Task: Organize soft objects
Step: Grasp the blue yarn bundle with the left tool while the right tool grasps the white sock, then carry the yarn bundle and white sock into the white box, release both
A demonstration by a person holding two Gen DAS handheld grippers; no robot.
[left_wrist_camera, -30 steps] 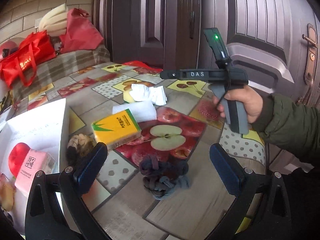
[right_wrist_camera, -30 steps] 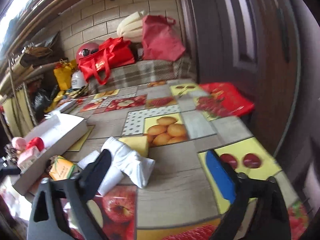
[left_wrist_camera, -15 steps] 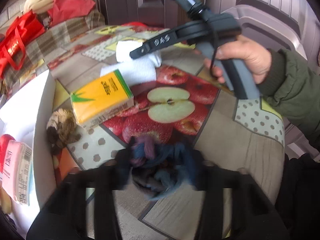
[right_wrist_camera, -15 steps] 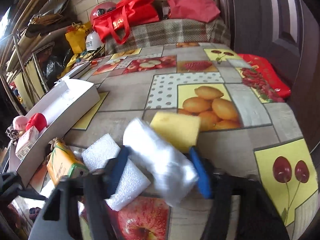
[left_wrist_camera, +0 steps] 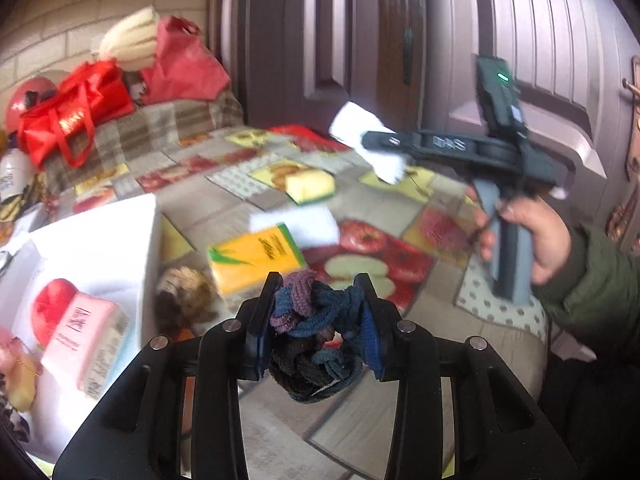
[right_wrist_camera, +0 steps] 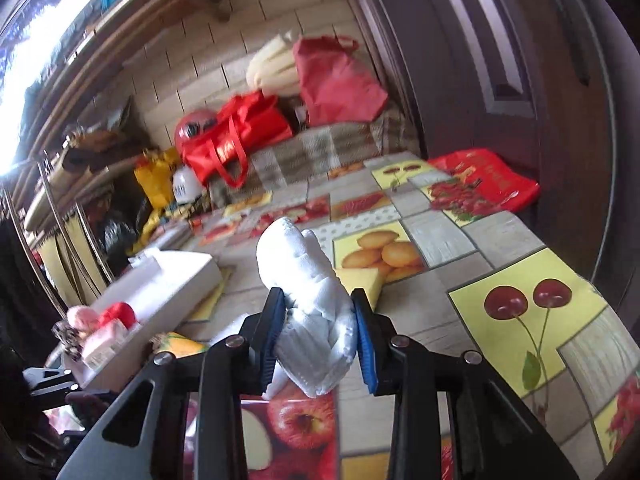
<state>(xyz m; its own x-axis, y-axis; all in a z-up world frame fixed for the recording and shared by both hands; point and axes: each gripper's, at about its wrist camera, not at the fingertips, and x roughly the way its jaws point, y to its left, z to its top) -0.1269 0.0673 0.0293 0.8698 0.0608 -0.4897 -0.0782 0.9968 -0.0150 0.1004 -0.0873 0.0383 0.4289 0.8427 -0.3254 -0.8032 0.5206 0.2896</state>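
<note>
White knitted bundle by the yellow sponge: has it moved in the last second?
Yes. The white knitted bundle is lifted off the fruit-print tablecloth, above the yellow sponge, clamped in the right gripper.

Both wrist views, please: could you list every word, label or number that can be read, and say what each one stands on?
"DAS": on the black body of the right claw, seen in the left wrist view.
Pink packet in the white box: dark printing, too blurred to read.
Yellow packet: dark characters, too blurred to read.
Red bag: gold marks, unreadable.
White jar beside it: dark marks, too small to read.
</note>
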